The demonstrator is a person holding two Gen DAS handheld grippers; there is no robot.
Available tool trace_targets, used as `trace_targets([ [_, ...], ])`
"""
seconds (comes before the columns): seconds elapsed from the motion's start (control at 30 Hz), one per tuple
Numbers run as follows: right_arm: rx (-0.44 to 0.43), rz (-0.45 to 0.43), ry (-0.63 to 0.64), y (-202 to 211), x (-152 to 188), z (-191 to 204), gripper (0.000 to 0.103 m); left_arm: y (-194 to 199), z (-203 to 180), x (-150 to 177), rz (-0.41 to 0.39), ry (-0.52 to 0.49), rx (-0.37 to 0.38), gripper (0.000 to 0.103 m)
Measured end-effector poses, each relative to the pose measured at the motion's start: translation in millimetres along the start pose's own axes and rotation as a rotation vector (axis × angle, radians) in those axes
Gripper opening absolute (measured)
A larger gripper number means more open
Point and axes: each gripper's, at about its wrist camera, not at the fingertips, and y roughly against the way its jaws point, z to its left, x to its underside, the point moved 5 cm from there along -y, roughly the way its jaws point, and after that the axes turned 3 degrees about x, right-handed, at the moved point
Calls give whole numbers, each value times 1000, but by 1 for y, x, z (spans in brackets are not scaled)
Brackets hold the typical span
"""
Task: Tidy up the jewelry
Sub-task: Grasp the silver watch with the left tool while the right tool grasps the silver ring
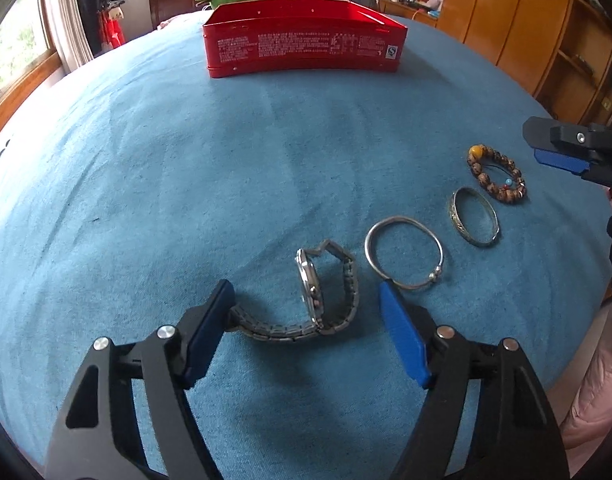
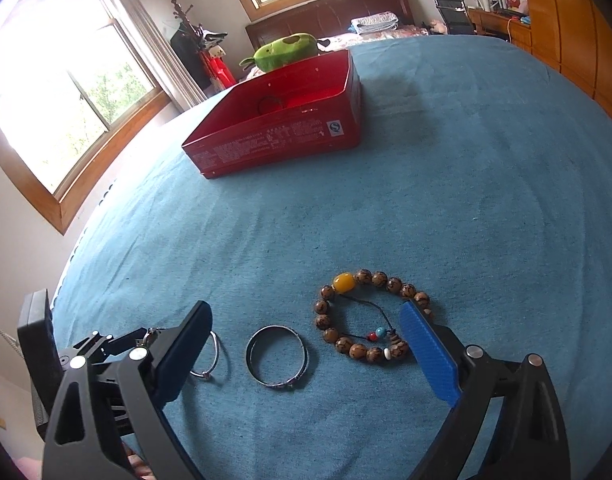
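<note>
A metal wristwatch [image 1: 309, 296] lies on its side on the blue bedspread, between the open fingers of my left gripper [image 1: 306, 300]. To its right lie a thin silver bangle [image 1: 403, 257], an engraved bangle [image 1: 473, 216] and a brown bead bracelet [image 1: 497, 176] with a yellow bead. My right gripper [image 2: 306, 328] is open and empty, low over the engraved bangle [image 2: 277, 356] and bead bracelet [image 2: 369, 316]; it shows at the right edge of the left wrist view [image 1: 565, 152]. The thin bangle [image 2: 210, 356] is partly hidden behind its left finger. An open red tin box [image 1: 304, 38] stands farther back; a dark ring lies inside it [image 2: 272, 104].
The blue bedspread [image 1: 186, 180] covers the bed. A green plush toy [image 2: 286, 52] lies behind the box near the headboard. Windows are on the left, wooden wardrobes [image 1: 525, 20] on the right, and a desk with a chair at the back.
</note>
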Motion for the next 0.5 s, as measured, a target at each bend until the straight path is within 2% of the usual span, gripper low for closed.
trace_targets([
  [0.17, -69, 58, 27, -7, 1, 15, 75, 2, 4, 0, -14, -14, -25, 53],
  [0.23, -90, 80, 42, -9, 2, 21, 58, 2, 6, -1, -23, -13, -36, 43],
  [0.33, -139, 131, 82, -14, 6, 35, 42, 2, 8, -3, -27, 0, -23, 42],
  [0.5, -212, 249, 123, -23, 20, 59, 33, 5, 14, -5, -33, 38, -2, 39],
])
